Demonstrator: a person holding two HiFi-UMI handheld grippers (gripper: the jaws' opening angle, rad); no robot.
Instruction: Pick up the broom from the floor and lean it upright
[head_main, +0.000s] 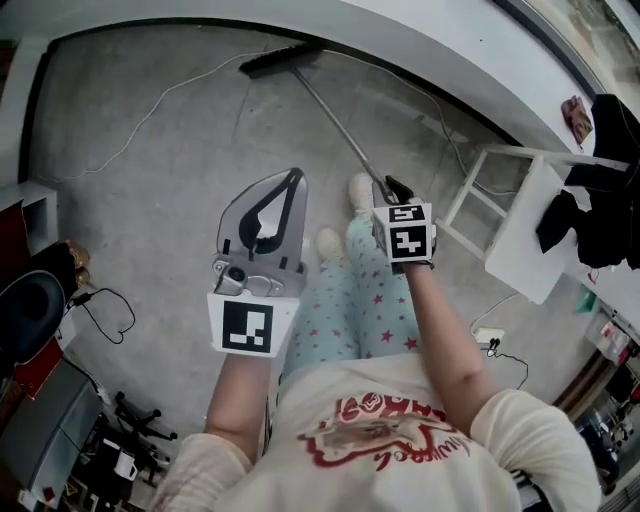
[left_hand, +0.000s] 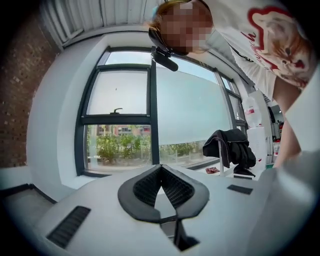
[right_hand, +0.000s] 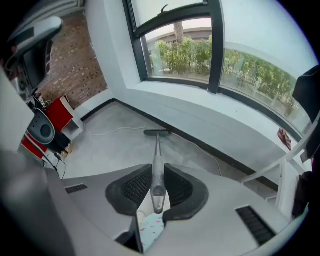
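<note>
- Grey metal-handled broom with black brush head (head_main: 340, 127): handle end clamped in right gripper (right_hand: 158, 175), head on floor (head_main: 170, 200) far ahead, by wall (head_main: 400, 40).
- Left gripper (left_hand: 161, 172): jaws together, empty.
- Step looks like the lift; next, tip handle upright against wall.

The grey floor (head_main: 150, 220) bears the broom (head_main: 280, 60) by its head, near the wall (head_main: 400, 40); a white cable (right_hand: 120, 128) trails alongside.

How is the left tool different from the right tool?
The right tool grips the broom handle; the left tool is shut on nothing. The right tool points down at the floor; the left tool points level at the window. Both carry a black-and-white marker cube.
</note>
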